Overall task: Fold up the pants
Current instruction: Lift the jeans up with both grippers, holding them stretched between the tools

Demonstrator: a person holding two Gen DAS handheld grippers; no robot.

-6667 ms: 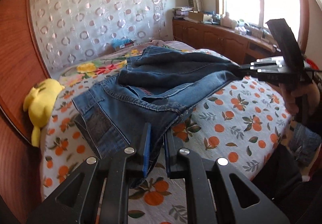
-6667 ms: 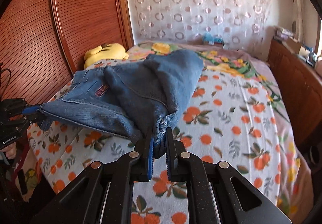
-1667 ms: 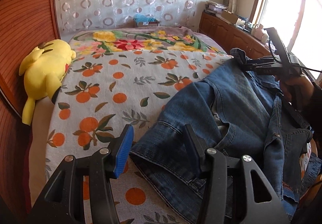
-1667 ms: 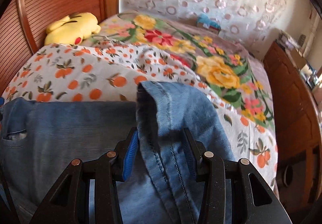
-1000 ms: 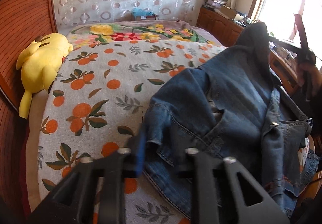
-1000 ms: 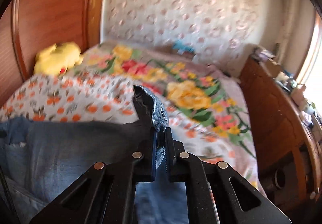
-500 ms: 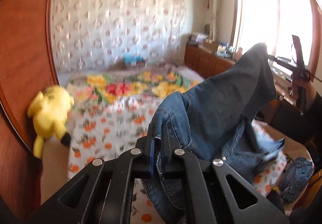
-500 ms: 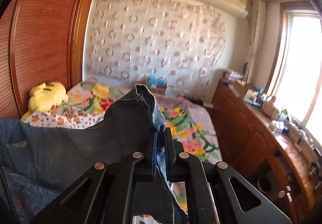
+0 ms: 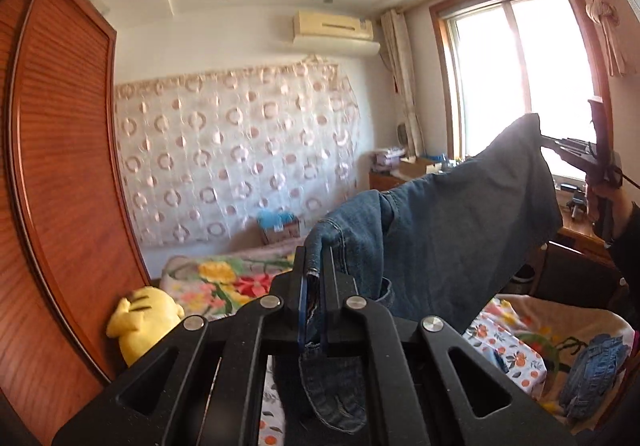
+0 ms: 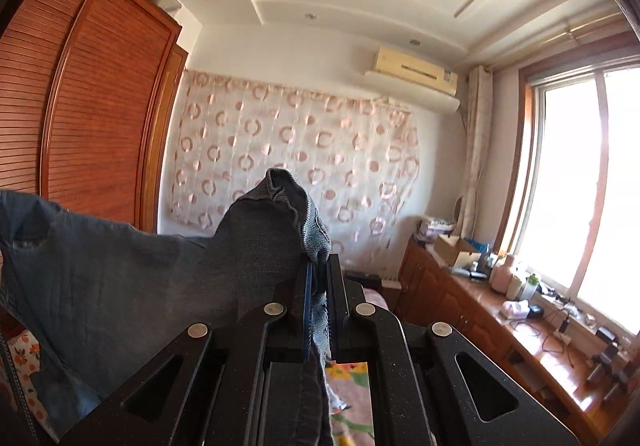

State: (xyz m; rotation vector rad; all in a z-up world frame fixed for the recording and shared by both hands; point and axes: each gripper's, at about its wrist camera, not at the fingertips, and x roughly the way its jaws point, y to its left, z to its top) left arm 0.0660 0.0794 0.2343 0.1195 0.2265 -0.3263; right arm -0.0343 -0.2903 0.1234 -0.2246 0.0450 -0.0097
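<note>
Above the bed [image 9: 508, 330], the pants [image 9: 460, 234] hung in the air, stretched between the two hand-held grippers. At the near end, the left hand-held gripper [image 9: 315, 278] was pinched narrow on a bunched, seamed edge of the denim, with a loose strip of the cloth drooping down between its black arms. From there the fabric ran up and to the right across the left wrist view to the right hand-held gripper [image 9: 560, 145], which held the far corner in front of the bright window [image 9: 520, 77]; a hand [image 9: 608, 193] in a dark sleeve gripped its handle. Seen from the right wrist camera, that same hand-held gripper's pads were closed tight on a folded hem that stood up above the fingertips, and the rest of the jeans spread away to the left as a broad, shaded sheet. Below the lifted cloth lay the floral bedspread, with a yellow plush toy [image 9: 140, 318] against the wooden wardrobe [image 9: 52, 165] on the left and a second small bundle of denim [image 9: 592, 374] near the bed's right corner. A patterned curtain [image 9: 240, 157] covered the far wall under an air conditioner [image 9: 334, 30], and a cluttered wooden counter [image 10: 520, 322] ran beneath the window.
</note>
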